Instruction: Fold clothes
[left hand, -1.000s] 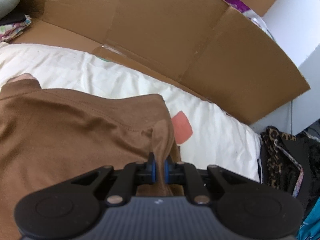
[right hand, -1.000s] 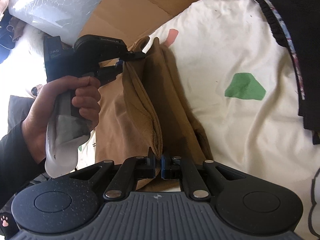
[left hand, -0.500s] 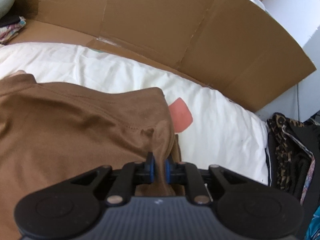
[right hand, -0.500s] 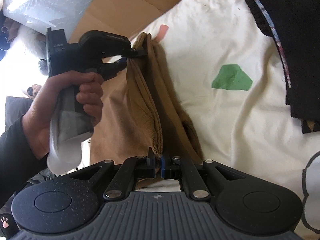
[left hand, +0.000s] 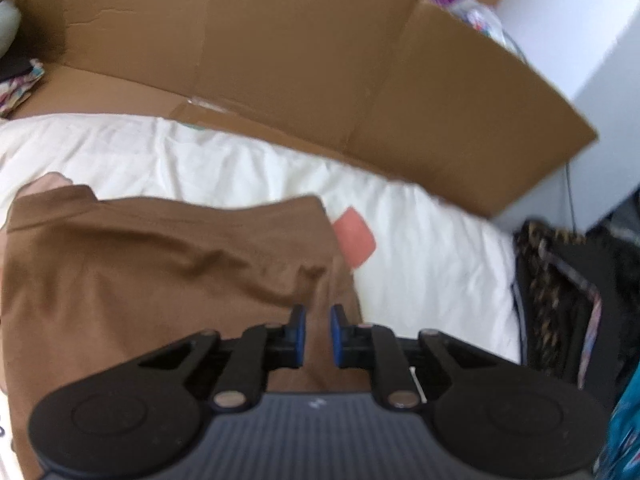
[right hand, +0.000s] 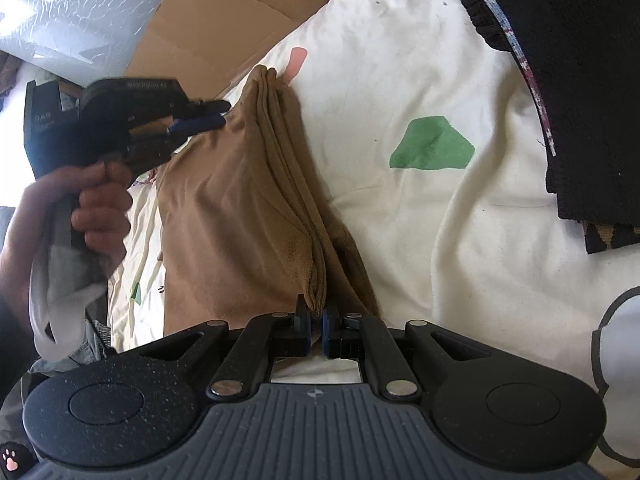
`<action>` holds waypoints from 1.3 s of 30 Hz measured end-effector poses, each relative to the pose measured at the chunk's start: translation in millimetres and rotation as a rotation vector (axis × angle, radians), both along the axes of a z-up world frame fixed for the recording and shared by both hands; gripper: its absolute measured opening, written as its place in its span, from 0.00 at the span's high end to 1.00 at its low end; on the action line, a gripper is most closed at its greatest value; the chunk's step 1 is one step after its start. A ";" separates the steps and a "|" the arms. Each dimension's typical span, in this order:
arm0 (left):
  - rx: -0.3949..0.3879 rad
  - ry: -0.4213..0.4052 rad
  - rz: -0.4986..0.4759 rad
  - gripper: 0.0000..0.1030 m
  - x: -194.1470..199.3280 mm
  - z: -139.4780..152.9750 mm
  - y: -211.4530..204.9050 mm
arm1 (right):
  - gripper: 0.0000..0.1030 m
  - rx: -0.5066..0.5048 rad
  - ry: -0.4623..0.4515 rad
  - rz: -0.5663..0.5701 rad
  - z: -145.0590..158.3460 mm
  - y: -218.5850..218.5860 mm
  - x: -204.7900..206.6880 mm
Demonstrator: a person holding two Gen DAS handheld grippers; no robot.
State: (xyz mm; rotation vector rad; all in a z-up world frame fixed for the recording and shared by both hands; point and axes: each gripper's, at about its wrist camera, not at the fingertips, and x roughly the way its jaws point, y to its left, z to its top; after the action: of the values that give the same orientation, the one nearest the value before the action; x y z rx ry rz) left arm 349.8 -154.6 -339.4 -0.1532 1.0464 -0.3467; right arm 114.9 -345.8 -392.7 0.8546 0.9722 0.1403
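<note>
Right wrist view: the right hand-held gripper (right hand: 316, 322) is clamped on the near corner of the brown garment (right hand: 240, 200), which lies folded in layers on the cream bedsheet (right hand: 400, 60) at frame centre. At upper left, a hand (right hand: 96, 196) carries the left hand-held gripper (right hand: 208, 114), its tips just beside the garment's far edge. In the left wrist view its jaws stand slightly apart with brown cloth showing in the gap, the pads (left hand: 299, 334) apparently not pressing (release looks complete on this side).

Step in hand, as judged: laying down a completed fold. Next move calls for releasing the right corner, then smoothing or starting the following fold.
</note>
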 end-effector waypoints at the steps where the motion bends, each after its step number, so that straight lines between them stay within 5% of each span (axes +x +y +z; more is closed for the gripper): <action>1: 0.004 0.004 -0.018 0.88 -0.7 -4.1 -2.1 | 0.98 0.000 0.003 -0.002 -0.5 -0.1 0.5; 13: -0.027 -0.010 -0.057 0.89 17.9 -40.6 -22.5 | 0.97 -0.019 0.028 0.004 0.5 -2.1 -2.4; 24: -0.047 -0.069 -0.102 0.88 21.2 -17.7 -18.7 | 0.96 -0.052 0.102 0.021 2.7 -2.4 -7.2; 26: -0.038 -0.090 -0.133 0.88 18.1 -10.5 -16.9 | 0.92 -0.072 0.112 0.029 8.6 -3.5 -8.4; 29: -0.005 -0.111 -0.167 0.88 11.6 -3.4 -8.5 | 0.66 -0.106 0.120 0.017 17.7 -8.2 -9.6; 39: 0.097 -0.094 -0.204 0.78 -9.0 -23.0 9.9 | 0.54 -0.149 0.025 0.001 38.7 -6.3 11.0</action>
State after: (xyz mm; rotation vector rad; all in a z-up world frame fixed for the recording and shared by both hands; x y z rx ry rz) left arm 340.8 -144.7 -362.4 0.0570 0.9853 -0.4818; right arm 125.9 -352.1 -354.0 0.7209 0.9933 0.0575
